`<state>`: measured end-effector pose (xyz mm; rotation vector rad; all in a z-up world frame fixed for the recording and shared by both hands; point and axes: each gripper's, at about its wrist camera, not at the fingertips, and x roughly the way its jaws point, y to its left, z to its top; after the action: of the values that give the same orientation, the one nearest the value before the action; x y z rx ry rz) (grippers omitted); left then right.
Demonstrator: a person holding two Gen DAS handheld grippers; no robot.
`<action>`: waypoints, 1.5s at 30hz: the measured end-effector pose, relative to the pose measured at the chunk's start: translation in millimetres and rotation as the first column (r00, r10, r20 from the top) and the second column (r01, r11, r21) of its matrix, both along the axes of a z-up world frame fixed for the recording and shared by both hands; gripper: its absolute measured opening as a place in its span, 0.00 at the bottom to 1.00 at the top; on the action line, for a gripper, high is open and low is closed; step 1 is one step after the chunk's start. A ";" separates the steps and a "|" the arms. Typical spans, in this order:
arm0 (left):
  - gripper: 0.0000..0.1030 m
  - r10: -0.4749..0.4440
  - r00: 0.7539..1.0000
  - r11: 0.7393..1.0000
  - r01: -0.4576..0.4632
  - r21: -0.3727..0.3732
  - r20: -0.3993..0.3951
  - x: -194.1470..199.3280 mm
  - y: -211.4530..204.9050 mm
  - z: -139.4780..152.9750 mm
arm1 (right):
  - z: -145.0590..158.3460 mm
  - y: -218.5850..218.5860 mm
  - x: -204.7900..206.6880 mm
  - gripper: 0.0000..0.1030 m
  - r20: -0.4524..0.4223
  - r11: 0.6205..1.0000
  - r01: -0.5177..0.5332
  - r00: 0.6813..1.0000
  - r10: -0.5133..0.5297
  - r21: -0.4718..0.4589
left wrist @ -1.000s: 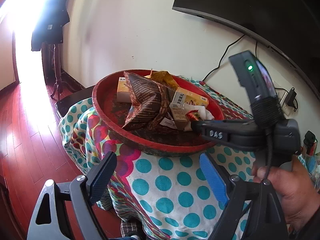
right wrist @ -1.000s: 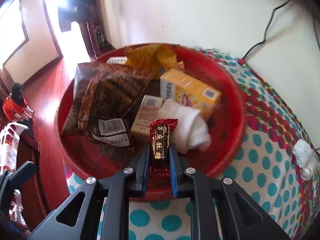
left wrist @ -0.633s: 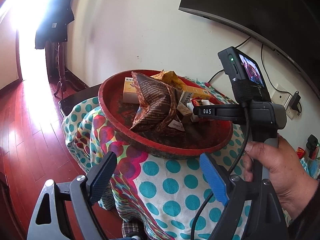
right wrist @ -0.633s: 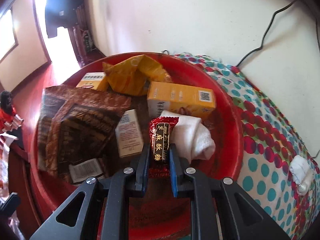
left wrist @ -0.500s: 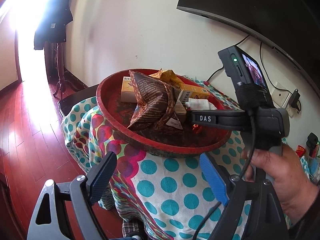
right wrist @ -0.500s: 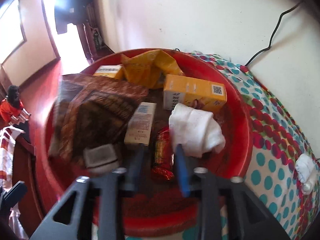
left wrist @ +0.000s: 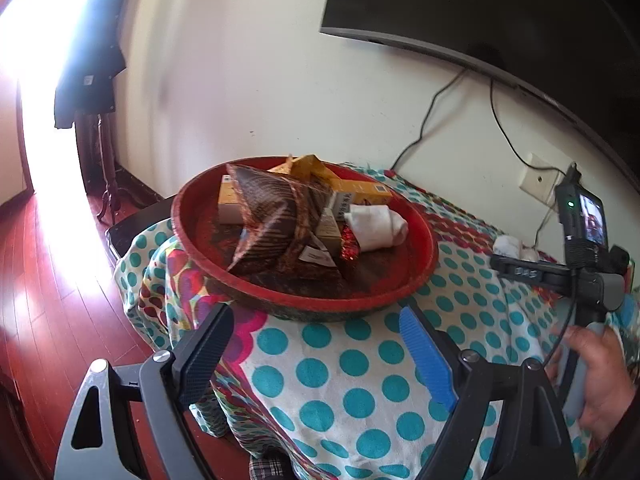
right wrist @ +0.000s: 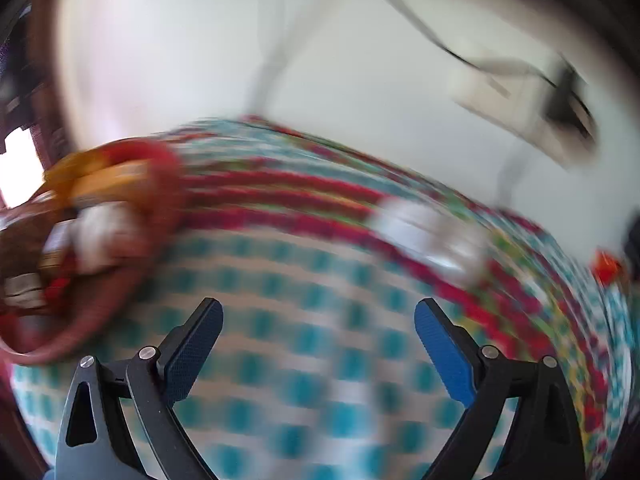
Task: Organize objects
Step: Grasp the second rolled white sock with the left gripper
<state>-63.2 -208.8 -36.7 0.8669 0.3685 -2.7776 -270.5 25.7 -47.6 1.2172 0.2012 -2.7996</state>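
A red round tray [left wrist: 416, 280] sits on the polka-dot tablecloth [left wrist: 328, 372]. It holds a brown snack bag [left wrist: 272, 220], yellow boxes [left wrist: 360, 190], a white rolled cloth [left wrist: 376, 222] and a red candy [left wrist: 350, 244]. My left gripper [left wrist: 316, 344] is open and empty, just in front of the tray. My right gripper [right wrist: 318, 332] is open and empty over the cloth, right of the tray [right wrist: 160, 184]; it also shows in the left wrist view [left wrist: 520, 270]. The right wrist view is blurred.
A white bundle [left wrist: 508, 246] lies on the cloth at the far right, also in the right wrist view [right wrist: 424, 236]. A dark screen [left wrist: 500, 12], cables and a wall socket [left wrist: 538, 182] are on the wall behind. A wooden floor [left wrist: 48, 280] lies to the left.
My right gripper opened and left the red candy in the tray beside the white cloth. It then swung away to the right, off the tray. The left gripper stayed open.
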 end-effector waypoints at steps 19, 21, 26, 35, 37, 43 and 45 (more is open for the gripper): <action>0.85 -0.319 0.948 0.943 0.317 -0.104 -0.003 -95.1 126.3 19.4 | -21.3 122.3 -55.0 0.93 0.034 0.986 0.153 0.988 -0.151 -0.072; 0.85 -0.342 0.938 0.935 0.333 -0.125 -0.058 -126.5 137.9 32.0 | -15.2 128.4 -51.2 0.93 0.010 0.980 0.168 0.986 -0.168 -0.111; 0.85 -0.372 0.928 0.920 0.367 -0.134 -0.015 -234.4 177.9 32.1 | -9.7 145.8 -49.0 0.95 0.014 0.957 0.182 0.983 -0.183 -0.225; 0.85 -0.501 0.842 0.843 0.527 -0.105 0.202 -326.7 250.3 -23.3 | -11.9 158.3 -48.1 0.95 0.035 0.933 0.180 0.983 -0.178 -0.312; 0.85 -0.500 0.834 0.838 0.534 -0.112 0.233 -335.9 256.1 -30.1 | -14.2 158.4 -47.2 0.95 0.034 0.930 0.178 0.984 -0.177 -0.321; 0.73 -0.514 0.815 0.830 0.552 -0.087 0.268 -347.0 266.4 -38.0 | -20.1 153.7 -43.4 0.95 0.025 0.933 0.168 0.985 -0.169 -0.319; 0.56 -0.533 0.805 0.821 0.566 -0.068 0.261 -345.9 271.1 -37.2 | -22.3 152.1 -42.4 0.95 0.024 0.932 0.167 0.985 -0.168 -0.321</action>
<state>-409.0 62.3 -73.9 1.4387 -0.1606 -3.0995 -312.9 177.8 -69.8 1.1976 -0.3655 -2.8219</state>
